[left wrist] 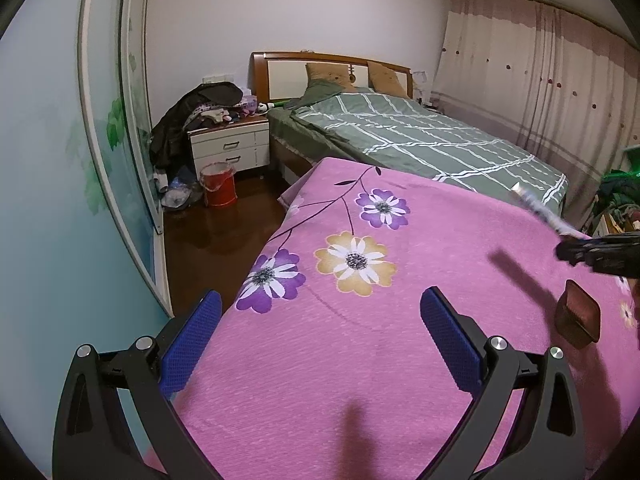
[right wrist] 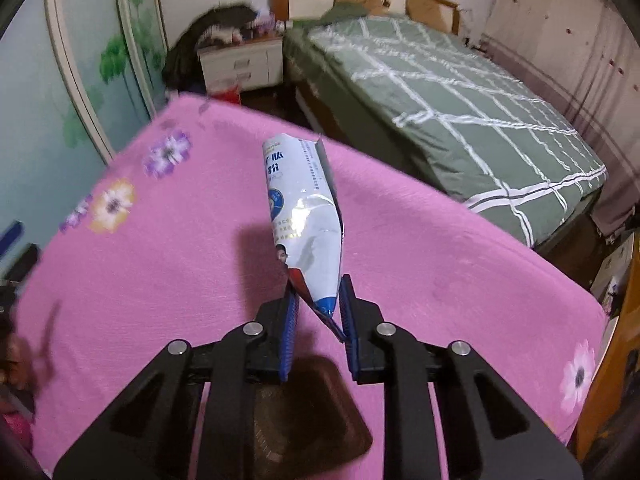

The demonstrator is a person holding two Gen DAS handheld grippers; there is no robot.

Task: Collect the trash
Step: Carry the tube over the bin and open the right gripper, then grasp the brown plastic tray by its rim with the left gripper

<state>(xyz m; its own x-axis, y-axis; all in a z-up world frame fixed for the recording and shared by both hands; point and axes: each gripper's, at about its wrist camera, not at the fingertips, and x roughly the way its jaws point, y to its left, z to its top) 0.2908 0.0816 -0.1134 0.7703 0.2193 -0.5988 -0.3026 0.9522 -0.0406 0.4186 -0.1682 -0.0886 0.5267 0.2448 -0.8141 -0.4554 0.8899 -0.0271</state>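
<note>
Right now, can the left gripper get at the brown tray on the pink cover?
Probably yes. The left gripper is open and empty, and the tray lies off to its right on bare cover. The right gripper, holding the wrapper, hovers close.

Between the right gripper's [right wrist: 316,312] jaws, the wrapper [right wrist: 308,216] is glossy, creased foil-like plastic. The jaws' pads [right wrist: 290,328] are ribbed blue rubber on matt black plastic arms with shiny metal pins. Under the jaws, the pink blanket [right wrist: 440,264] is soft, nubbly cloth. Just below them, the brown basket [right wrist: 312,412] looks woven and dull. Far beyond, the floor [left wrist: 208,248] is glossy dark wood.
</note>
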